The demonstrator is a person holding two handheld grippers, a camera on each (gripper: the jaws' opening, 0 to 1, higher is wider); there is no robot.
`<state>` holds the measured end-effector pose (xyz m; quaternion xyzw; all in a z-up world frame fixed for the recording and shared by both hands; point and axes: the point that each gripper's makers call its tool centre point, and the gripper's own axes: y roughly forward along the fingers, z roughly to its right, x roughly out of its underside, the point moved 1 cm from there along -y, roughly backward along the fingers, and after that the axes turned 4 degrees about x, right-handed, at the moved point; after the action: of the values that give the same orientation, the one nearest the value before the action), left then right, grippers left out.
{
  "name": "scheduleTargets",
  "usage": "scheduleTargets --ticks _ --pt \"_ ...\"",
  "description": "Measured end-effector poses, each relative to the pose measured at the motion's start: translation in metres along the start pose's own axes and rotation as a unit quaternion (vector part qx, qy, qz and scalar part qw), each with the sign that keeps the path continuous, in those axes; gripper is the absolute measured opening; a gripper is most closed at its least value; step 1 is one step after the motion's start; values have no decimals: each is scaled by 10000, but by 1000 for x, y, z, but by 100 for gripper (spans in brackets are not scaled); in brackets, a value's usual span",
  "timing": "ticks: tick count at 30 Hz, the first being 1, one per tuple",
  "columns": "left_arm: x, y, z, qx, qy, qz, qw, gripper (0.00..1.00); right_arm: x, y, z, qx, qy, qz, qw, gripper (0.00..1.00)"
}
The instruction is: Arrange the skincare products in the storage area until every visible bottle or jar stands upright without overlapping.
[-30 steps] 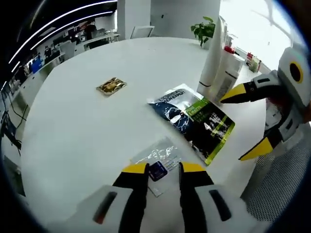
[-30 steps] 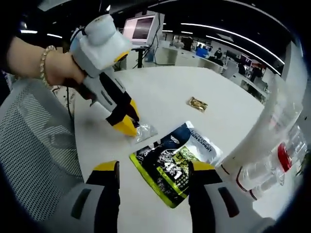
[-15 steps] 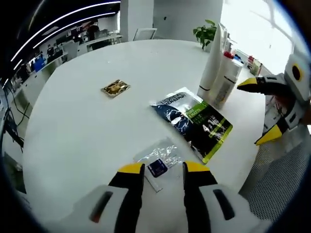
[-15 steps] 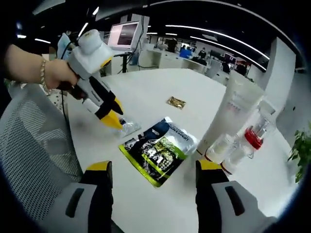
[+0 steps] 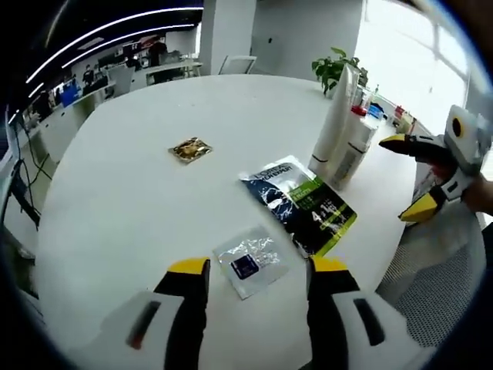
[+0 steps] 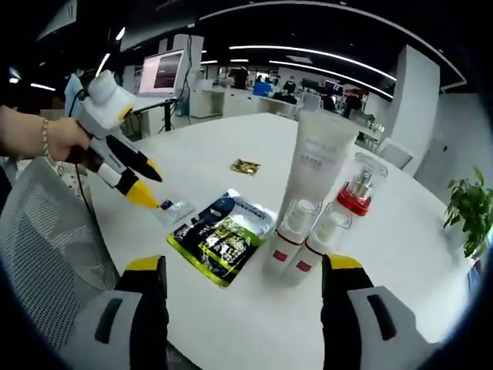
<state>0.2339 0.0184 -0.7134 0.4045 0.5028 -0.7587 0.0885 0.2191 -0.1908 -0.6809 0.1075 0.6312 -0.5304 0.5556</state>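
Four tall things stand close together on the round white worktop (image 6: 231,135): a big white tube (image 6: 314,173), two small clear bottles with red bands (image 6: 304,235) and a pump bottle with a red collar (image 6: 356,193). They are all upright and side by side, so I think they are put there to stay neat and easy to see. Some of them touch or hide a bit of each other in the right gripper view, so I cannot tell if they are truly apart.

Three flat things lie near them. A dark and green packet (image 5: 302,204) lies flat just beside the tall group. A small clear sachet (image 5: 250,262) lies nearer the worktop edge. A little gold sachet (image 5: 190,149) lies well apart, out toward the middle. These are flat packs, so lying down may be fine for them.

The left gripper (image 5: 256,270) hangs above the clear sachet, its jaws wide apart and holding nothing. The right gripper (image 6: 243,266) is pulled back from the worktop edge, facing the bottles, with its jaws wide apart and bare too. A hand (image 6: 46,139) holds the left one up at a slant.
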Motion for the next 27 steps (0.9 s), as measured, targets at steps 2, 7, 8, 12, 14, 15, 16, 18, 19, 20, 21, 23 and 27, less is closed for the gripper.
scheduleTargets --ticks 2,7,8,12,14,15,16,18,19,20,21,23,27 --pt "-1 -3 0 -13 1 61 10000 57 3 -1 3 34 118 -37 9999 87" --pt "-3 -13 -1 -58 -61 174 9998 66 5 -7 11 103 290 -6 9995 93" --pt "-2 -14 -2 -70 -52 187 9998 67 6 -9 13 130 348 -11 9993 95" --pt "-8 -26 0 -98 -9 457 9989 69 9 -14 22 285 482 -60 9984 99" --pt "-12 -35 3 -89 -61 565 9983 71 8 -17 25 335 521 -31 9981 100" --pt "-13 -39 3 -69 -72 610 9981 73 8 -18 26 355 565 -17 9978 100" --pt "-14 -42 4 -54 -106 646 9978 75 8 -20 27 371 615 -14 9974 100" --pt "-14 -47 4 -32 -175 710 9973 78 10 -21 30 405 661 -49 9970 100" --pt "-14 -49 7 -17 -196 721 9972 78 10 -22 30 406 678 -45 9969 100" --pt "-15 -52 8 0 -208 739 9970 78 10 -22 31 399 704 -28 9967 100" --pt "-14 -55 11 22 -223 765 9968 79 9 -23 31 398 716 -6 9966 100" --pt "-15 -59 12 36 -244 812 9964 81 7 -25 31 384 707 20 9968 100" --pt "-12 -66 15 68 -281 826 9962 86 12 -27 34 410 800 -111 9959 100"
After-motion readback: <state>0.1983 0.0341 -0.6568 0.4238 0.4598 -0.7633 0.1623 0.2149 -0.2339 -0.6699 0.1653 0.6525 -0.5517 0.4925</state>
